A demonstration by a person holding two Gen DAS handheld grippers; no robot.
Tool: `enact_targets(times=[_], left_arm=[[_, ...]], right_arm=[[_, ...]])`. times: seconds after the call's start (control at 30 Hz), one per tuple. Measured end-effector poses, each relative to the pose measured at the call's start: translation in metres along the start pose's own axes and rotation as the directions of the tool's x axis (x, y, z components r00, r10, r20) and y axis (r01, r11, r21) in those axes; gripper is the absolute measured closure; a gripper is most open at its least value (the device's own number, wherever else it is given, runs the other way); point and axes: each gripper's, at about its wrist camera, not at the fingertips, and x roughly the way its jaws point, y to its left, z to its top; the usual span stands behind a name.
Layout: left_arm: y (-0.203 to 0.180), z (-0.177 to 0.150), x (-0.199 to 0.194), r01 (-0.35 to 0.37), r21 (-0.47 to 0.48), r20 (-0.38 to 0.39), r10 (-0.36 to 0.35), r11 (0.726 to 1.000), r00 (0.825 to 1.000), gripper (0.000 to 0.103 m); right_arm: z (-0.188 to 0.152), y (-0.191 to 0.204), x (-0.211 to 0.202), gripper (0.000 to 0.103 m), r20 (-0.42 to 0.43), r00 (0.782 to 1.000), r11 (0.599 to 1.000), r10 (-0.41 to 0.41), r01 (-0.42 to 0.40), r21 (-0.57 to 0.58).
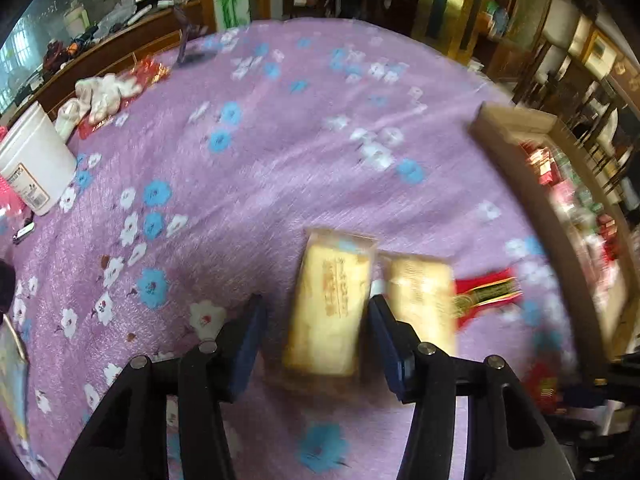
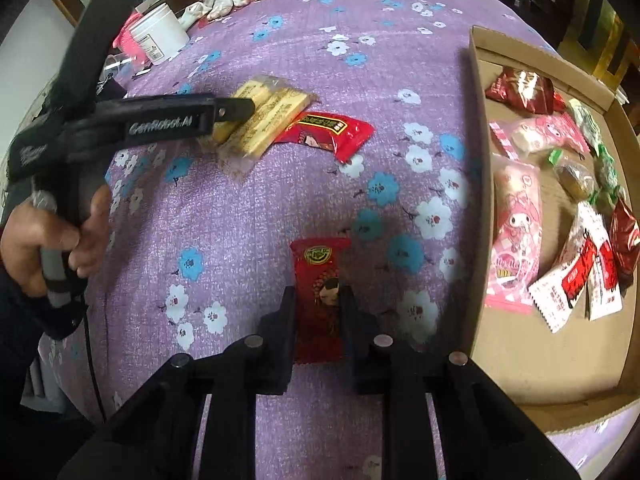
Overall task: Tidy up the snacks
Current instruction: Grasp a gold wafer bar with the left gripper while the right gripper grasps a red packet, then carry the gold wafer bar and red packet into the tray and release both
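The right gripper (image 2: 317, 294) is clamped on a red snack packet (image 2: 319, 296) lying on the purple floral tablecloth (image 2: 280, 200), just beside the cardboard tray's (image 2: 482, 184) left wall. The left gripper (image 1: 316, 312) stands apart around a yellow wafer pack (image 1: 330, 304), pads not touching; a second yellow pack (image 1: 424, 300) lies alongside, touching another red packet (image 1: 488, 292).

Readable text: "GenRobot.AI", white letters on the black side of my left gripper (image 2: 236, 107), seen from the right wrist view. White tub (image 2: 160, 34) carries a label, print too small to read. Red snack packet (image 2: 320, 292) and yellow packets (image 2: 264, 120) bear characters, illegible.
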Motion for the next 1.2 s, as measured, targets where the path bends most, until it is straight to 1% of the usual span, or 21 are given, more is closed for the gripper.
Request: enact_targets(times=[0.07, 0.1, 0.13, 0.17, 0.23, 0.33, 0.4, 0.47, 0.67, 0.93, 1.2], left_arm=[[-0.002, -0.001, 0.000, -0.020, 0.024, 0.012, 0.019, 1.000, 1.000, 0.048], [-0.003, -0.001, -0.001, -0.026, 0.023, 0.011, 0.025, 0.999, 1.000, 0.053], [-0.004, -0.003, -0.003, -0.038, 0.021, 0.016, 0.038, 0.999, 0.999, 0.062], [-0.005, -0.006, -0.005, -0.054, 0.023, 0.026, 0.053, 0.998, 0.998, 0.067], [-0.007, -0.014, -0.010, -0.086, 0.020, 0.041, 0.085, 0.996, 0.996, 0.068], [-0.007, -0.026, -0.021, -0.084, -0.009, 0.044, 0.085, 0.996, 0.995, 0.068], [-0.011, -0.037, -0.030, -0.107, -0.007, 0.041, 0.107, 0.994, 0.993, 0.068], [-0.012, -0.047, -0.035, -0.102, -0.022, 0.038, 0.103, 0.995, 0.994, 0.068], [-0.011, -0.071, -0.058, -0.137, -0.050, 0.047, 0.140, 0.989, 0.989, 0.068], [-0.013, -0.081, -0.086, -0.180, -0.044, 0.088, 0.184, 0.983, 0.979, 0.068], [-0.024, -0.082, -0.109, -0.231, -0.015, 0.132, 0.230, 0.973, 0.964, 0.068]], right_arm=[[-0.002, 0.000, -0.001, 0.084, 0.001, 1.000, 1.000, -0.003, 0.003, 0.009], [-0.003, 0.001, -0.001, 0.084, 0.004, 1.000, 1.000, -0.005, 0.005, 0.014], [-0.004, 0.001, -0.002, 0.084, 0.007, 1.000, 1.000, -0.007, 0.007, 0.018], [-0.005, 0.001, -0.002, 0.084, 0.010, 1.000, 1.000, -0.007, 0.007, 0.021], [-0.005, 0.000, -0.007, 0.084, 0.028, 1.000, 0.999, -0.005, 0.005, 0.033], [-0.004, 0.001, -0.012, 0.084, 0.051, 0.999, 0.999, -0.005, 0.003, 0.041], [-0.005, 0.001, -0.016, 0.084, 0.067, 0.998, 0.998, -0.007, 0.003, 0.055], [-0.006, 0.002, -0.016, 0.084, 0.071, 0.997, 0.998, -0.001, -0.003, 0.065], [-0.011, 0.007, -0.021, 0.084, 0.088, 0.996, 0.997, 0.014, -0.020, 0.072], [-0.009, 0.020, -0.026, 0.084, 0.116, 0.993, 0.998, 0.036, -0.043, 0.054], [-0.005, 0.028, -0.037, 0.084, 0.151, 0.986, 0.997, 0.064, -0.069, 0.034]])
